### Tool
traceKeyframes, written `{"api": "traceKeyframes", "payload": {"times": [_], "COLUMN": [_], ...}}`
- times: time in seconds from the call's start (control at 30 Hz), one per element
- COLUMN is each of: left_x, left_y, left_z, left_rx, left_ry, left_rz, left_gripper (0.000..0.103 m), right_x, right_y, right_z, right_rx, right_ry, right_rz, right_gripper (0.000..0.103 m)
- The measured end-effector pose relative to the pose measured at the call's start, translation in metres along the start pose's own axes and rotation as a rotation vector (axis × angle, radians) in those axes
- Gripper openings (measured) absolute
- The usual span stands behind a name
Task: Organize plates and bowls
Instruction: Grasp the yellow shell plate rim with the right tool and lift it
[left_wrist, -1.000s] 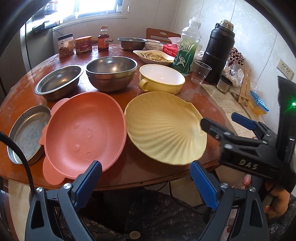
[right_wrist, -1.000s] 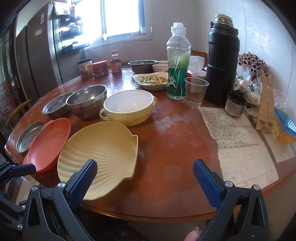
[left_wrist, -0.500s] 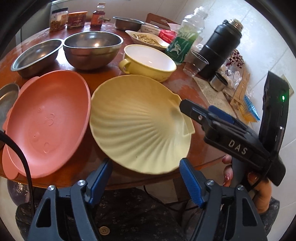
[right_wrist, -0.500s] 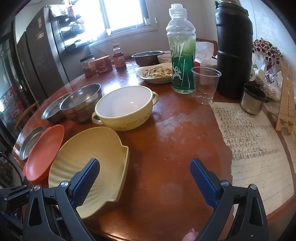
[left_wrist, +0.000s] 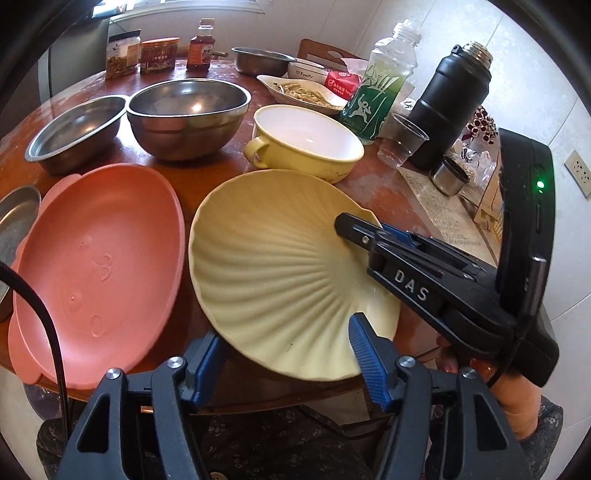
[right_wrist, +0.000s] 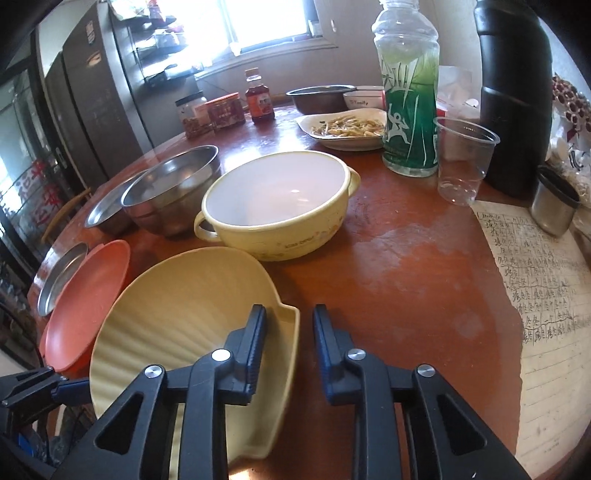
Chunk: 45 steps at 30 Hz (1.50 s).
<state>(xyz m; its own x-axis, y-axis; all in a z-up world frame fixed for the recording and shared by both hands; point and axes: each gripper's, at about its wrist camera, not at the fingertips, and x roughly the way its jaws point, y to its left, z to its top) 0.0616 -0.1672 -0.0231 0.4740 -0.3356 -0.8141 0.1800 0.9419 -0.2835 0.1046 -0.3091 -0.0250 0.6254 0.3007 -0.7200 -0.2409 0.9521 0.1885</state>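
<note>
Pale-yellow plastic fills the left wrist view: the yellow shell-shaped plate (left_wrist: 280, 266) lies on the round wooden desk (left_wrist: 373, 184), its near rim overhanging the desk's edge. The salmon-pink oval plate (left_wrist: 99, 266) sits just left of it. The left gripper (left_wrist: 284, 332) is closing, with that near rim between its blue fingers (left_wrist: 365, 354); the pads do not look to press on it yet. At the yellow shell-shaped plate's right edge, by the hinge tab where the ribs converge, the right gripper (left_wrist: 354, 229) is closed around the rim.

In the right wrist view, one finger lies inside the yellow shell-shaped plate and the other outside, with the tab's wall between them. The ribs fan away to the left of this grip, so the long axis runs from the right hand toward the salmon-pink oval plate. The cream two-handled bowl (right_wrist: 277, 206) stands just behind the yellow shell-shaped plate.

The right hand already has its grip, so a lift probably waits on the left.

A second ago both grippers were spread wide and short of the yellow shell-shaped plate. Now the right has clamped on, and the left has narrowed by about half.
</note>
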Motion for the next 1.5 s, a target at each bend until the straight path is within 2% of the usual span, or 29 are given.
{"api": "traceKeyframes", "payload": {"times": [0.17,0.33,0.43,0.57,0.63,0.77,0.9,1.1,1.5], "left_x": [0.001,-0.005,-0.007,-0.001,0.006,0.013,0.018,0.034,0.045], "left_y": [-0.004,-0.015,-0.025,-0.027,-0.025,-0.021,-0.023,-0.024,-0.031], "left_z": [-0.001,0.0,0.002,0.01,0.015,0.023,0.028,0.033,0.056], "left_rx": [0.023,0.073,0.113,0.131,0.142,0.152,0.17,0.183,0.216], "left_ry": [-0.002,-0.032,-0.059,-0.063,-0.062,-0.06,-0.072,-0.052,-0.098], "left_rz": [-0.014,-0.032,-0.017,0.014,0.059,0.08,0.101,0.14,0.251], "left_gripper": [0.055,0.054,0.054,0.053,0.052,0.047,0.047,0.046,0.045], "right_x": [-0.016,-0.047,-0.063,-0.07,-0.07,-0.067,-0.061,-0.05,-0.039], "right_y": [-0.011,-0.02,-0.02,-0.018,-0.012,-0.008,-0.005,-0.01,-0.021], "right_z": [-0.012,-0.026,-0.035,-0.046,-0.049,-0.053,-0.048,-0.045,-0.031], "right_rx": [0.055,0.135,0.167,0.221,0.218,0.24,0.242,0.244,0.305], "right_ry": [-0.005,-0.044,-0.085,-0.095,-0.112,-0.128,-0.15,-0.143,-0.179], "right_rz": [-0.024,-0.045,-0.092,-0.141,-0.175,-0.218,-0.258,-0.266,-0.28], "right_gripper": [0.018,0.018,0.019,0.019,0.019,0.019,0.019,0.019,0.022]}}
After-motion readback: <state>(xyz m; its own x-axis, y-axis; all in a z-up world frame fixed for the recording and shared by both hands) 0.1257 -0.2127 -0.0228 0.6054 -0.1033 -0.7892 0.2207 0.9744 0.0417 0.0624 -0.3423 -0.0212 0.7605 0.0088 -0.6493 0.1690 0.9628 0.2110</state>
